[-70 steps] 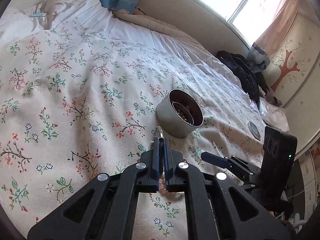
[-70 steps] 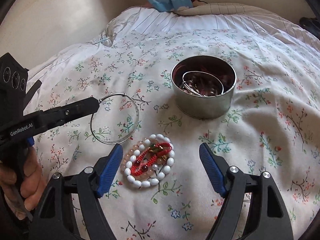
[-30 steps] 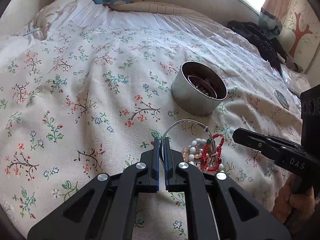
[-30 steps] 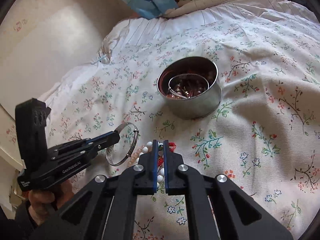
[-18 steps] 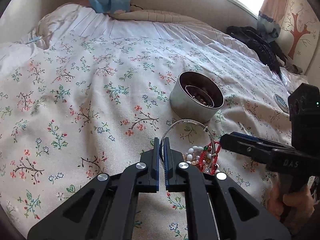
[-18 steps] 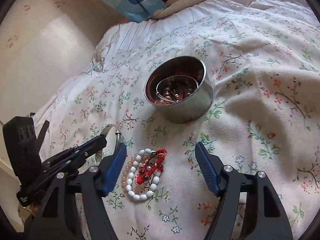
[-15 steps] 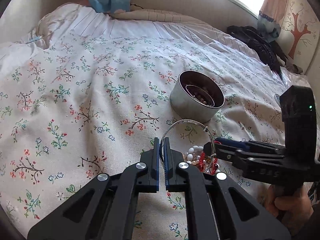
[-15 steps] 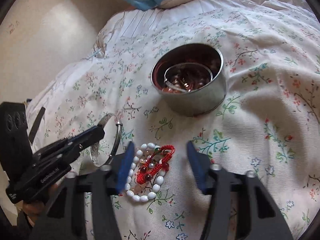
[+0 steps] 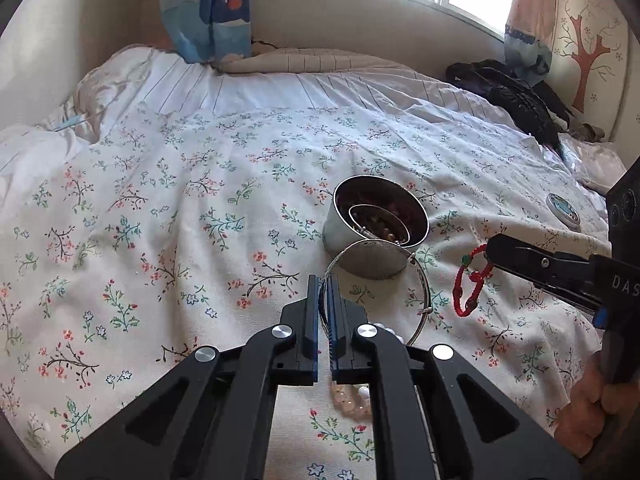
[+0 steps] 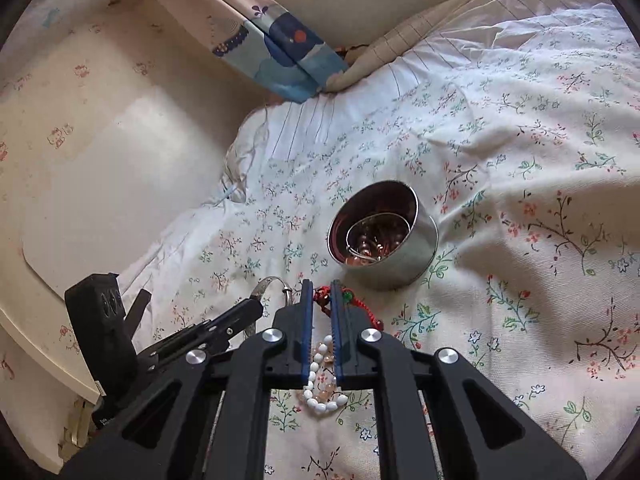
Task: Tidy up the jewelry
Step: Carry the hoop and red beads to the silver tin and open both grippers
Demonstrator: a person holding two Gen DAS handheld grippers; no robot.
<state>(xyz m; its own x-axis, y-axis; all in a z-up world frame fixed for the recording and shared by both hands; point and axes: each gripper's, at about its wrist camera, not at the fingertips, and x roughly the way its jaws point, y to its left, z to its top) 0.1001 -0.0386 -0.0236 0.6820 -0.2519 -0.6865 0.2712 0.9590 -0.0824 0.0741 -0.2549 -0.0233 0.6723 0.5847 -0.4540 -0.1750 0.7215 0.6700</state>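
A round metal tin point(image 9: 374, 236) point(image 10: 390, 240) holding jewelry stands on the floral bedspread. My left gripper point(image 9: 323, 292) is shut on a thin silver bangle point(image 9: 416, 276), held above the bed in front of the tin; the bangle also shows in the right wrist view point(image 10: 266, 286). My right gripper point(image 10: 321, 294) is shut on a red cord bracelet point(image 9: 472, 280) point(image 10: 362, 308), lifted off the bed right of the bangle. A white and pink bead bracelet point(image 10: 320, 390) point(image 9: 352, 394) lies on the bedspread under both grippers.
A small round lid point(image 9: 563, 208) lies on the bed at the far right. Dark clothing point(image 9: 516, 96) is piled by the wall. A blue patterned curtain point(image 9: 206, 8) hangs at the bed's head. A wall point(image 10: 80, 140) runs along the bed's left side.
My right gripper closed on the red cord bracelet and lifted it off the bead bracelet. My left gripper kept hold of the bangle and moved closer to the tin.
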